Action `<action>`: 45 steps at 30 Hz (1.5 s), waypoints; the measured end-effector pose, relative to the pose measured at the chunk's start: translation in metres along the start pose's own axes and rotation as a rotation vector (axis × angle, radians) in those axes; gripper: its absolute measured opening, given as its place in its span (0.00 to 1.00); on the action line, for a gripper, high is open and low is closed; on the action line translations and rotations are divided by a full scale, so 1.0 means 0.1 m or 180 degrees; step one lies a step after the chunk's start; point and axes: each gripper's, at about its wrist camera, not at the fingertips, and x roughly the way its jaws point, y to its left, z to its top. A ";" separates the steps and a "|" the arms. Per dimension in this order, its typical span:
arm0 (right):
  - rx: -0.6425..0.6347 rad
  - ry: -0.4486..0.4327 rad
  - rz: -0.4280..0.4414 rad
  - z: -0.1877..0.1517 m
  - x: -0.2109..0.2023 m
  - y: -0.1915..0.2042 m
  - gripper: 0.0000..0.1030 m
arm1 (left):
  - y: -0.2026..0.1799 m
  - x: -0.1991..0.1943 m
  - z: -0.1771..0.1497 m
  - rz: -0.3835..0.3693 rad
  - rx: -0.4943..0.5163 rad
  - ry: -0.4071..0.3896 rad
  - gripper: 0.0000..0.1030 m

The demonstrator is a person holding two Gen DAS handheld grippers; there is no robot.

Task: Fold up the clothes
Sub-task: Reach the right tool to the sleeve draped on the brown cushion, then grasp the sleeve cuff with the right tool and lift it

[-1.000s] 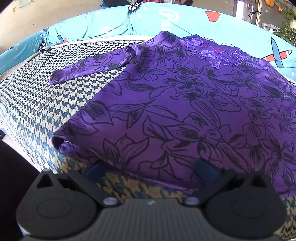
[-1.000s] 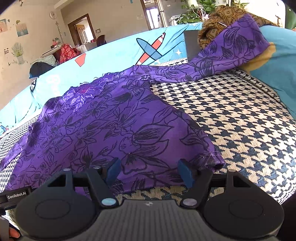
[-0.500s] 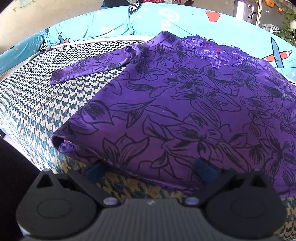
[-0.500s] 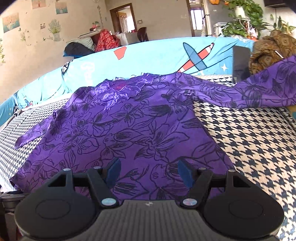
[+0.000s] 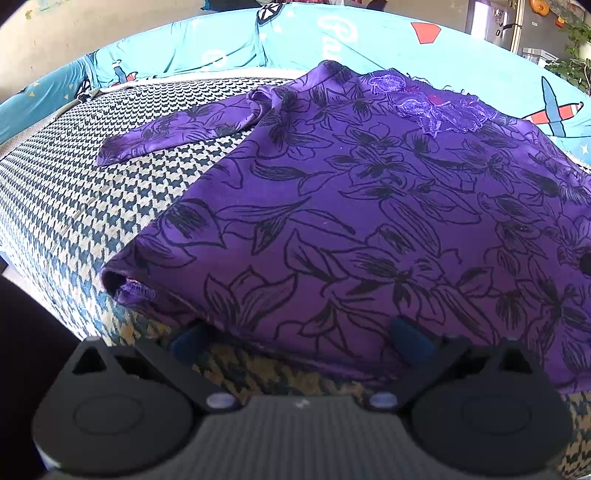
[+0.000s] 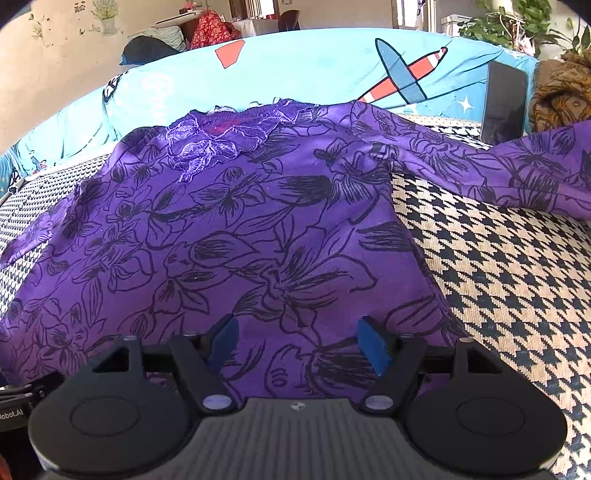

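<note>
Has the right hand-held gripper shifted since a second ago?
Yes. The right hand-held gripper slid left along the purple top, away from its hem corner and the bare houndstooth cover.

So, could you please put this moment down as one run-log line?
stage: before first fold | purple top: spread flat on checked sofa cover | left gripper: open at hem | right gripper: opening over hem, nothing gripped

Houndstooth sofa seat [image 6: 517,266], turquoise aeroplane-print back cushions [image 6: 314,70], beige wall [image 6: 55,66], potted plants [image 6: 517,18].
</note>
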 end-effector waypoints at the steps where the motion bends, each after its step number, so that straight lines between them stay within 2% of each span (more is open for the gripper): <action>1: 0.0021 -0.0056 -0.0035 0.02 -0.03 -0.03 0.68 | 0.00 0.00 0.01 -0.0012 -0.0004 0.0021 1.00; 5: 0.0395 -0.0301 -0.0150 0.13 -0.17 -0.35 0.68 | -0.03 0.02 0.12 -0.0048 -0.0017 0.0079 1.00; 10: 0.1011 -0.0440 -0.0335 0.26 -0.26 -0.91 0.68 | -0.12 0.05 0.34 -0.0161 0.0033 0.0112 1.00; 17: 0.1596 -0.0639 -0.0659 0.36 -0.42 -1.62 0.69 | -0.36 0.03 0.79 -0.0353 0.0520 -0.0139 1.00; 24: 0.1856 -0.0797 -0.0911 0.35 -0.50 -2.09 0.69 | -0.51 0.15 1.18 -0.0396 0.0891 -0.0341 1.00; 31: 0.2266 -0.0974 -0.0864 0.29 -0.52 -2.48 0.69 | -0.55 0.37 1.31 -0.0573 0.0770 -0.0140 1.00; 39: 0.2352 -0.1262 -0.0793 0.35 -0.51 -2.66 0.69 | -0.69 0.56 1.34 -0.0829 0.0783 0.0089 1.00; 41: 0.2355 -0.1321 -0.0786 0.38 -0.49 -2.68 0.66 | -0.72 0.60 1.36 -0.0874 0.0769 0.0146 1.00; 45: 0.2272 -0.1349 -0.0889 0.43 -0.48 -2.65 0.38 | -0.74 0.66 1.37 -0.0981 0.0675 0.0301 1.00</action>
